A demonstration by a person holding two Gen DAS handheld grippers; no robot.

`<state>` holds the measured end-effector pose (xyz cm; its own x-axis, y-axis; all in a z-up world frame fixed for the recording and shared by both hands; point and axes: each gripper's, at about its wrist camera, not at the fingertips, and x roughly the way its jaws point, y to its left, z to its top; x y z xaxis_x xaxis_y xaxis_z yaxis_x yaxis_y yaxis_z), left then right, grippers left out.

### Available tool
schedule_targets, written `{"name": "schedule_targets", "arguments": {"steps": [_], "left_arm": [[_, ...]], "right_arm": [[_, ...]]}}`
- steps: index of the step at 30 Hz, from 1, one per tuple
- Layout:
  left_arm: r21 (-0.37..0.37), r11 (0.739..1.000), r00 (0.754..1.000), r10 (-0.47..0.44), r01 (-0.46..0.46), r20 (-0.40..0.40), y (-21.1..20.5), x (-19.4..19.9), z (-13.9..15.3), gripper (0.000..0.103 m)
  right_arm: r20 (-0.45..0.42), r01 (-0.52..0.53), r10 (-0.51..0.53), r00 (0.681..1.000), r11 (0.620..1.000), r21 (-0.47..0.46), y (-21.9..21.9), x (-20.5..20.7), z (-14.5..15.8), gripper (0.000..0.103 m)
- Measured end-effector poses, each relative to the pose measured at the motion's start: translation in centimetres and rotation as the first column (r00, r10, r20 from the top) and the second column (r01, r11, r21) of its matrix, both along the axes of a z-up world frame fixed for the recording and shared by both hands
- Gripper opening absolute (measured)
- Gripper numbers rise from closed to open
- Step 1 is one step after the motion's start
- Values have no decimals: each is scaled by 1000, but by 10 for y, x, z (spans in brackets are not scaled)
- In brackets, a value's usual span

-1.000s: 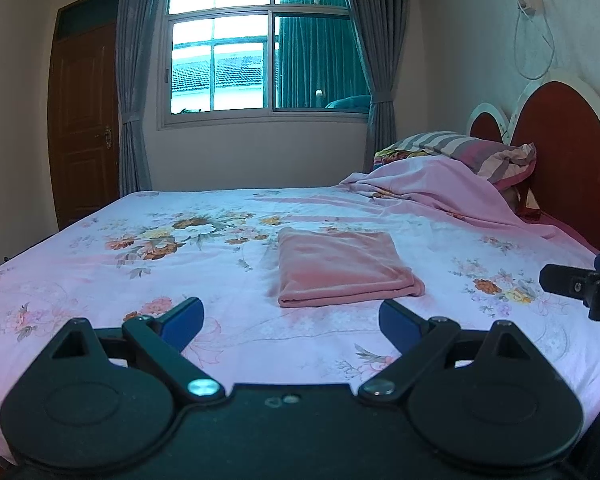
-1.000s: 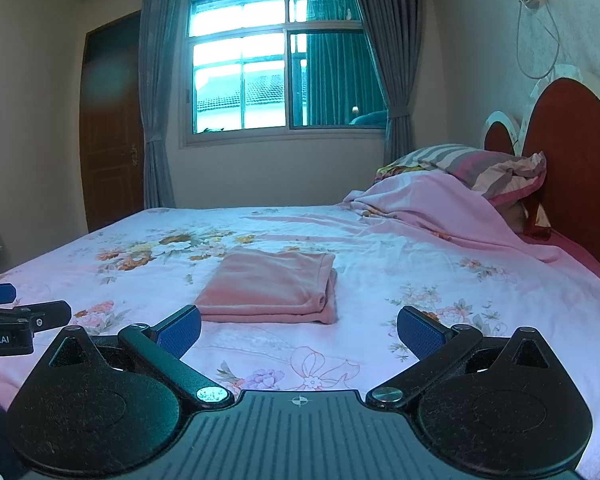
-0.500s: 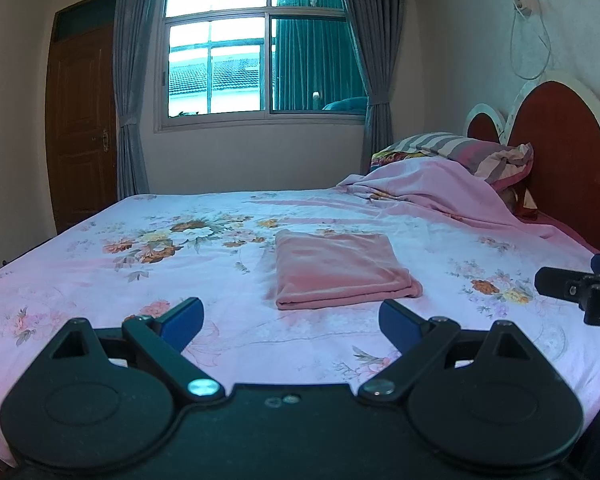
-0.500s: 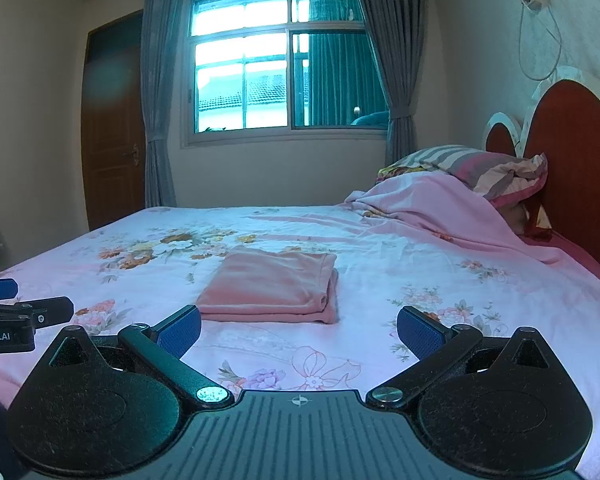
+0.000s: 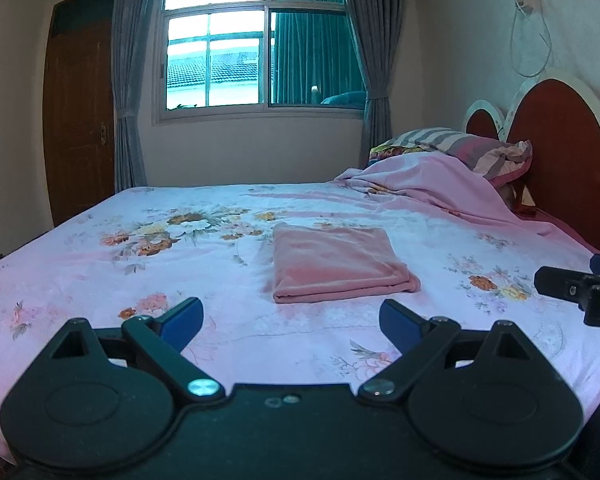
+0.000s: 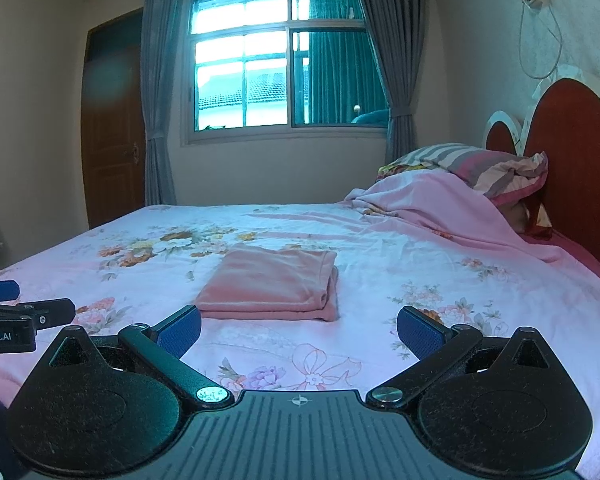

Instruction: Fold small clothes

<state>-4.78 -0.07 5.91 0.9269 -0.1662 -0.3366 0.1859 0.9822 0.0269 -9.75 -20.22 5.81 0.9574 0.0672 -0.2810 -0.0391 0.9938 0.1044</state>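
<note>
A pink garment (image 5: 336,264) lies folded into a flat rectangle on the floral bed sheet (image 5: 140,264); it also shows in the right wrist view (image 6: 274,282). My left gripper (image 5: 291,320) is open and empty, held above the sheet just short of the garment. My right gripper (image 6: 299,326) is open and empty, also just short of the garment and apart from it. The right gripper shows at the right edge of the left wrist view (image 5: 580,286). The left gripper shows at the left edge of the right wrist view (image 6: 16,312).
A rumpled pink blanket (image 5: 432,184) and striped pillow (image 5: 468,148) lie at the head of the bed against a red headboard (image 5: 560,152). A window (image 5: 256,48) with grey curtains is on the far wall, a wooden door (image 5: 80,112) at the left.
Both grippers have stayed open and almost still. The view has shifted only slightly; the folded garment has not moved.
</note>
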Motion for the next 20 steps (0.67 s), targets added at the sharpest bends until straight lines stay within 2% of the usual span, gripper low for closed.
{"name": "schedule_targets", "arguments": {"steps": [20], "left_arm": [[-14, 1000, 1000, -19, 19, 17, 7, 0, 3, 93]], "right_arm": [[-5, -2, 2, 1000, 1000, -1, 0, 0, -2, 103]]}}
